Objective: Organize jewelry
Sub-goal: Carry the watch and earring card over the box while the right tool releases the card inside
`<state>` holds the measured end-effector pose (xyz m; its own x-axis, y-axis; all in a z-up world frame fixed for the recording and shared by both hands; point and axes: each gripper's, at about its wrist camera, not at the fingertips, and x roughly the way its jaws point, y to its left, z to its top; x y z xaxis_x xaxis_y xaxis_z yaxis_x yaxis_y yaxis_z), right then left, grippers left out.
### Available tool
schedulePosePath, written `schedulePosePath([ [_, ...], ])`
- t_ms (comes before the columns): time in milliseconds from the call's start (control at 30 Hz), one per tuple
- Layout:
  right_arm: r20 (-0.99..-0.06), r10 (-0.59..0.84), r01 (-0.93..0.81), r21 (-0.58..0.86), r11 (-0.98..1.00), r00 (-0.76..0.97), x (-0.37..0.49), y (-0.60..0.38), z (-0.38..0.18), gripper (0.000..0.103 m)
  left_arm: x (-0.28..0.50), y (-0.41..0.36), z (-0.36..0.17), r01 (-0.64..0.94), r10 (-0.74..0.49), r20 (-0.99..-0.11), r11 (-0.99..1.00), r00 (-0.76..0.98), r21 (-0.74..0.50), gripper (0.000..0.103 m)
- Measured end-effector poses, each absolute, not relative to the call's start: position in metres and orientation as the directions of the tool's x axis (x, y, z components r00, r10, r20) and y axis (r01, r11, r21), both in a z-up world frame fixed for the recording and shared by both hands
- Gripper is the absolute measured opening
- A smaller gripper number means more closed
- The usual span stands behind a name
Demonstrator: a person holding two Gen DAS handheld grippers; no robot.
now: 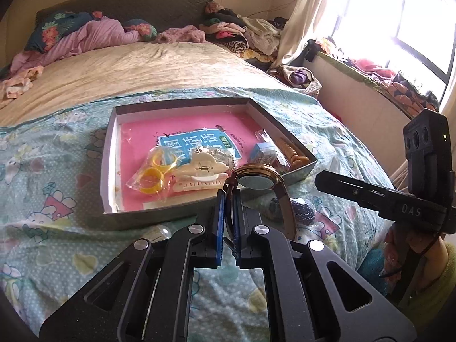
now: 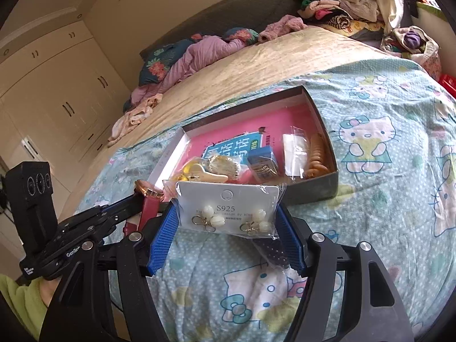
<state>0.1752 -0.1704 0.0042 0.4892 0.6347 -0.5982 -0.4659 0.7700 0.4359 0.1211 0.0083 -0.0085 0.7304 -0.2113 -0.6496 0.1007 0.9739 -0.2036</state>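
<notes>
Left wrist view: the left gripper is clamped on a watch strap just before the box. The right gripper pinches an earring card near the box.

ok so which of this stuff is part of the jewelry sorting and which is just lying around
Part of the job:
- watch, in left gripper
- earring card, in right gripper
- box
- yellow rings in bag
- hair clip

Lying about:
- clothes pile
- pillow
- curtain
</notes>
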Motion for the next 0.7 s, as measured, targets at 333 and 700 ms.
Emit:
schedulePosePath([
  [333,-0.572,0.647,-0.526,0.391,0.755,0.504,0.174,-0.148,0.028,0.065,0.122,0.04,0.005,0.031,-0.148,-0.619,0.98,0.771,-0.196,0.0],
  [700,-0.562,0.656,-0.565,0.36,0.742,0.504,0.189,-0.124,0.041,0.065,0.133,0.061,0.005,-0.019,-0.108,-0.614,0.98,0.782,-0.197,0.001],
])
